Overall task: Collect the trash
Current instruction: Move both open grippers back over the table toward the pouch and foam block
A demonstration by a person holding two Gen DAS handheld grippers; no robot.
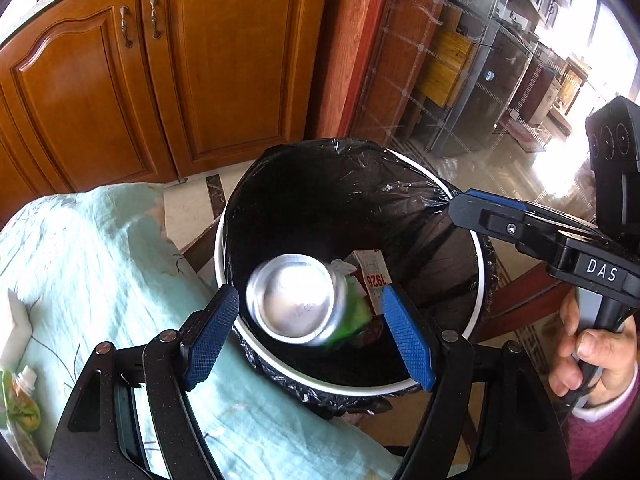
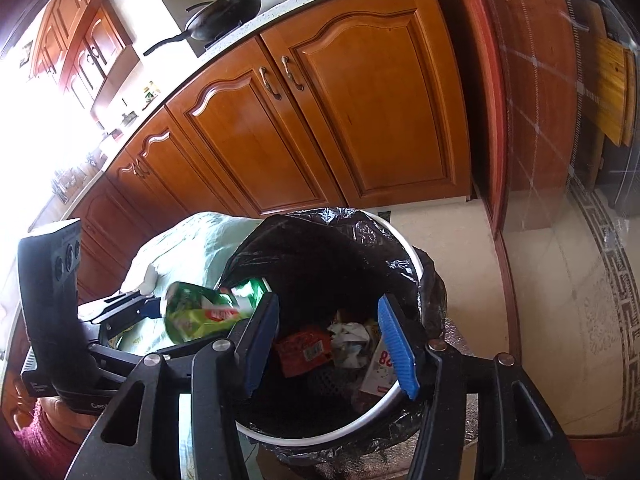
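A white bin [image 1: 478,280] lined with a black bag stands beside the table; it also shows in the right wrist view [image 2: 408,252]. A green drink can [image 1: 296,300] with a silver base is blurred in mid-air between my left gripper's [image 1: 310,336] open fingers, touching neither pad, over the bin mouth. The right wrist view shows the can [image 2: 200,316] just ahead of the left gripper. My right gripper [image 2: 332,344] is open and empty above the bin. Crumpled paper [image 2: 348,336], a red wrapper [image 2: 304,350] and a white carton [image 1: 374,276] lie inside the bin.
A table with a pale green cloth [image 1: 92,260] lies left of the bin, with a green packet [image 1: 20,404] at its left edge. Wooden cabinets [image 1: 160,72] stand behind. A glass door [image 1: 460,60] is at the right. A pan [image 2: 224,16] sits on the counter.
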